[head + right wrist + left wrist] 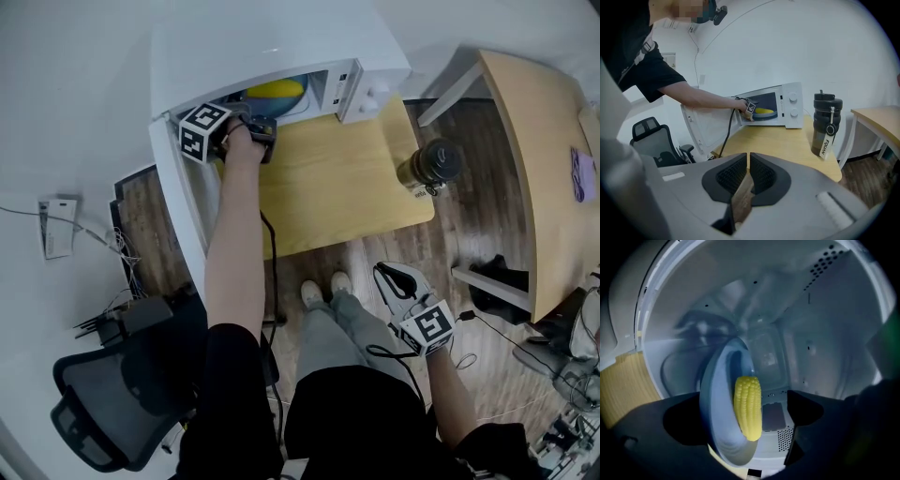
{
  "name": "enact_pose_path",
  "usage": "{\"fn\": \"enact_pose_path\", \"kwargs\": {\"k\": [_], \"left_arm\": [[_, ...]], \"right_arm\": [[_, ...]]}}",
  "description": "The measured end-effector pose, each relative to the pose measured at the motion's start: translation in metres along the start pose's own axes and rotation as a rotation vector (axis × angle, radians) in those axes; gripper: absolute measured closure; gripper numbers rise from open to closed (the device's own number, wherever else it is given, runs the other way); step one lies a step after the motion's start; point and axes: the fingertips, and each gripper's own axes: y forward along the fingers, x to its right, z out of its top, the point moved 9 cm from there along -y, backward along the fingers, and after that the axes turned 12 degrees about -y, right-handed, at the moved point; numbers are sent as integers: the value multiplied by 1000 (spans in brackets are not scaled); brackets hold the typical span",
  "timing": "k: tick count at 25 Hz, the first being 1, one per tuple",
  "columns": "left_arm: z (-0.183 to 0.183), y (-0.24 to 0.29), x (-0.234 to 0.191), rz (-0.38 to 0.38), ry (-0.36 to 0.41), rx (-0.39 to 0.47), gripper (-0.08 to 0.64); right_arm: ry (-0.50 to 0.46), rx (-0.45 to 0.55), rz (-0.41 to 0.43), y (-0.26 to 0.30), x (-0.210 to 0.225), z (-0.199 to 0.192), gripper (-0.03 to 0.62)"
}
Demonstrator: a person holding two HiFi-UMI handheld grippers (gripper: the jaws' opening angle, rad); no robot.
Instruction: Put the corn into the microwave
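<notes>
While the left gripper (255, 131) is pushed through the open front of the microwave (281, 47), its jaws stand spread wide, one on each side of the view, with neither pad pressing on anything.

- Corn (748, 406): yellow cob, straight ahead of the left gripper and in line with the gap between its jaws. It lies on a pale blue plate (719, 427) inside the microwave.
- Plate: its near rim reaches in between the two jaws. The left gripper view is rolled, so the plate looks stood on edge there; the right gripper view shows it lying flat in the cavity.
- Behind the plate, past the jaw tips: the cavity's white back wall, with vent holes in the right wall.
- Microwave door (183, 202): swung fully open on the left gripper's left side, alongside the person's forearm.
- Right gripper (748, 164): jaws closed together, nothing between the pads. It is held low at the person's right side, over the wood floor (487, 234) and well apart from the microwave.
- Ahead of the right gripper: the wooden table (337, 187) carrying the microwave, with a dark bottle (431, 164) on the table's right edge, beside the microwave's control panel.
- To the rear-left of the left gripper: a black office chair (112, 394).
</notes>
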Motion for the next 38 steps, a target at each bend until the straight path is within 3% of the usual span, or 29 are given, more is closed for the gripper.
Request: {"fn": "enact_pose_path", "kwargs": {"k": [7, 12, 15, 18, 23, 25, 30, 33, 36, 38], "left_arm": [[-10, -16, -10, 35, -94, 79, 41], [-16, -30, -28, -48, -195, 113, 79], [-20, -35, -28, -57, -224, 100, 78], [-24, -43, -28, -23, -212, 65, 70], [-24, -40, -24, 78, -93, -42, 70], [-22, -36, -18, 66, -71, -63, 61], [-15, -28, -9, -116, -16, -12, 18], [-20, -31, -19, -65, -42, -35, 11], [-21, -37, -25, 7, -16, -28, 21], [-23, -43, -25, 12, -24, -20, 21]], "right_arm": [[15, -9, 3, 0, -1, -5, 569], [12, -2, 19, 4, -2, -4, 569], [14, -3, 24, 6, -3, -5, 571], [16, -7, 31, 7, -6, -6, 571], [20, -10, 38, 7, -7, -8, 572], [24, -14, 37, 7, -7, -9, 574], [32, -22, 38, 4, -7, -12, 575], [42, -20, 39, 4, -7, -14, 577], [47, -24, 45, 4, -7, -16, 578], [48, -23, 47, 5, -7, -17, 579]]}}
